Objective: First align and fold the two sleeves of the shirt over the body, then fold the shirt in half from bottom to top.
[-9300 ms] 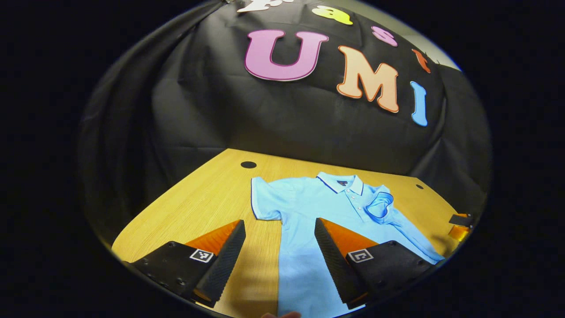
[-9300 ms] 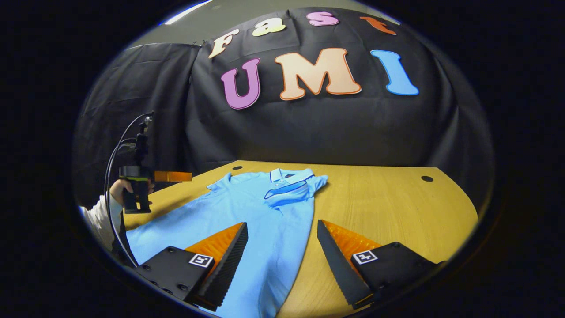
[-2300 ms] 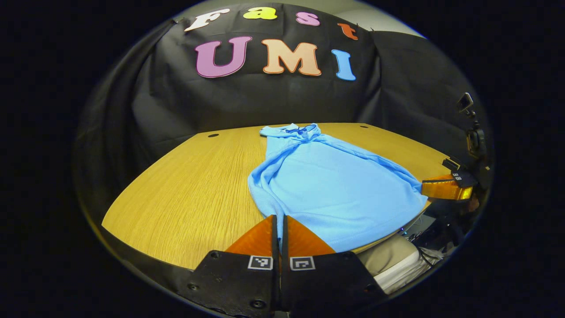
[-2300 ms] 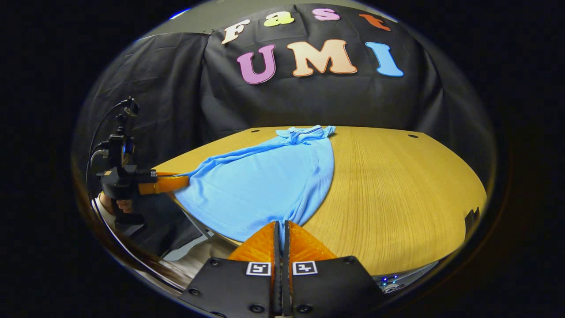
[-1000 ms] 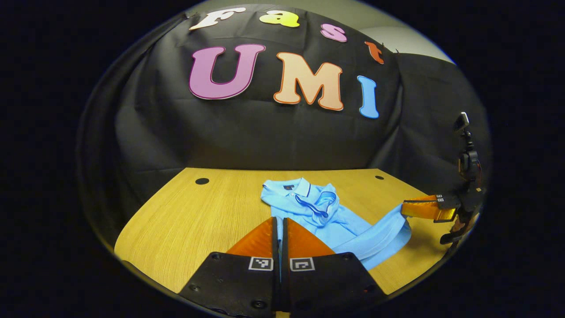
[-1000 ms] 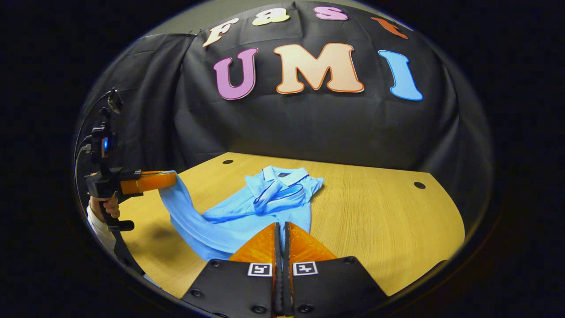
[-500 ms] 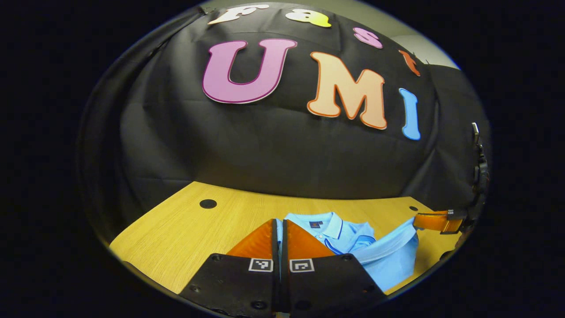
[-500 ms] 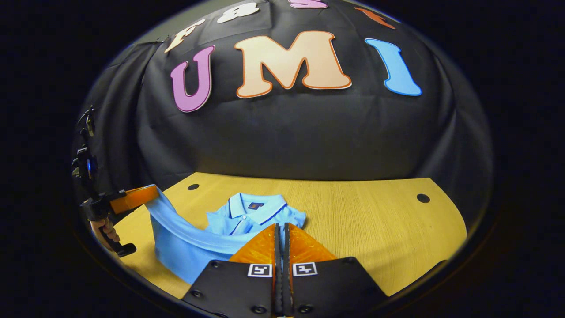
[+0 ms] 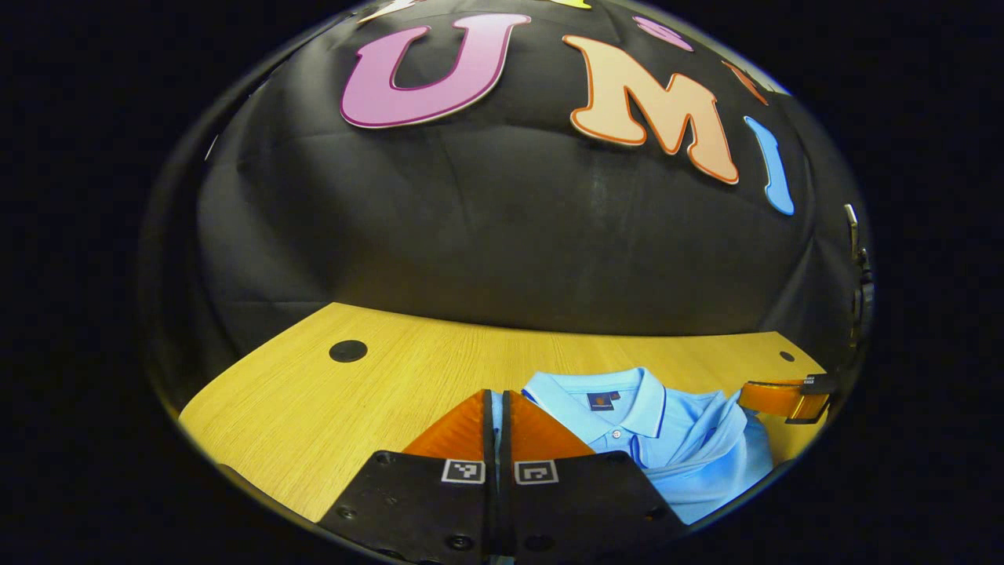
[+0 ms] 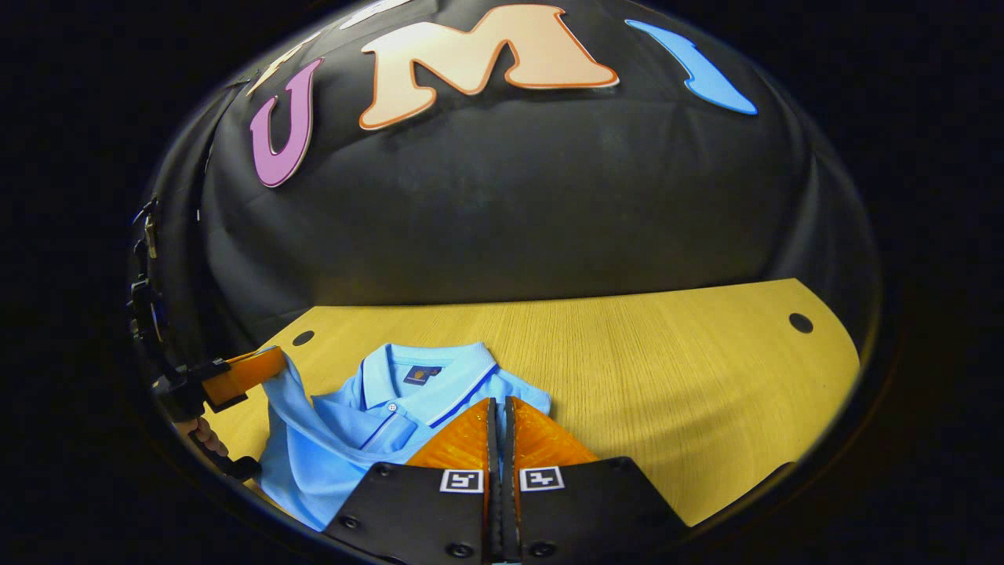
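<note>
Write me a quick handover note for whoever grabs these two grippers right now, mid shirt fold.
Left gripper: shut on the shirt's hem corner, brought up beside the collar.
Right gripper: shut on the other hem corner, also next to the collar.
Shirt lies on the wooden table, sleeves already folded in; the bottom half is carried up over the top, with the hem hanging a little above the body.
Left to do: lower both corners onto the shoulders level with the collar, open both grippers, then back away without dragging the cloth.
</note>
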Demonstrator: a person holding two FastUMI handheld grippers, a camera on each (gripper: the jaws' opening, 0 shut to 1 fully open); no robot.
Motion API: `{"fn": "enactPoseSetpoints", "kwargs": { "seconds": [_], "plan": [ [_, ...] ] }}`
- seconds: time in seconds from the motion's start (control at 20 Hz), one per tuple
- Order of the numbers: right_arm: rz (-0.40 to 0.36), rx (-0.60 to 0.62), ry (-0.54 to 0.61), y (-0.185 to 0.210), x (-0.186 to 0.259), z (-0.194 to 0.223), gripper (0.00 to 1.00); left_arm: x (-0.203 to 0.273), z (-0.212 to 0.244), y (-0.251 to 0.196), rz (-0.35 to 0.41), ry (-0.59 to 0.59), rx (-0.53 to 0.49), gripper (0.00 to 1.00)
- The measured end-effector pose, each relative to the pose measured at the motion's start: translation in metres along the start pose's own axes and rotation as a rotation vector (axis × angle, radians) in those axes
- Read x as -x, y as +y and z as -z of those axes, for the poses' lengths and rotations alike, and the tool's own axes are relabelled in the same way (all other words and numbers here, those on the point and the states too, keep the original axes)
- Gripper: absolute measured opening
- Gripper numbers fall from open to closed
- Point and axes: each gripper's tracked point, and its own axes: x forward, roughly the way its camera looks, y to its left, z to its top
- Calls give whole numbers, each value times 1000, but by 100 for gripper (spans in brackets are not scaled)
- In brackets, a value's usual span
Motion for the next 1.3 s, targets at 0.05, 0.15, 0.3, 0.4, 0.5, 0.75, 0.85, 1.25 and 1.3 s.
{"fn": "enactPoseSetpoints", "kwargs": {
  "seconds": [0.05, 0.15, 0.3, 0.4, 0.5, 0.75, 0.85, 1.25, 1.3],
  "plan": [
    [-2, -9, 3, -1, -4, 3, 2, -3, 3, 1, -6, 8, -19, 0],
    [-15, -25, 4, -1, -1, 1, 4, -6, 6, -1, -10, 23, -33, 0],
    [-51, -60, 11, 5, 7, -5, 5, 2, 11, -7, 3, 71, -57, 8],
    [-79, -37, -3, 13, 15, -10, 36, 11, 8, -9, 10, 82, -51, 23],
    [-94, 10, -18, 21, 27, -12, 75, 22, -1, -3, -15, 63, -53, 72],
    [-111, 55, -55, 29, 70, -10, 98, 73, -20, 2, -9, 17, -38, 96],
    [-108, 73, -89, 28, 98, -8, 98, 100, -24, 3, 1, -10, -52, 96],
    [-176, 72, -153, 37, 210, 35, 98, 213, 0, -13, 61, -45, -101, 95],
    [-178, 76, -165, 37, 220, 39, 98, 225, 5, -15, 61, -48, -114, 95]
  ]
}}
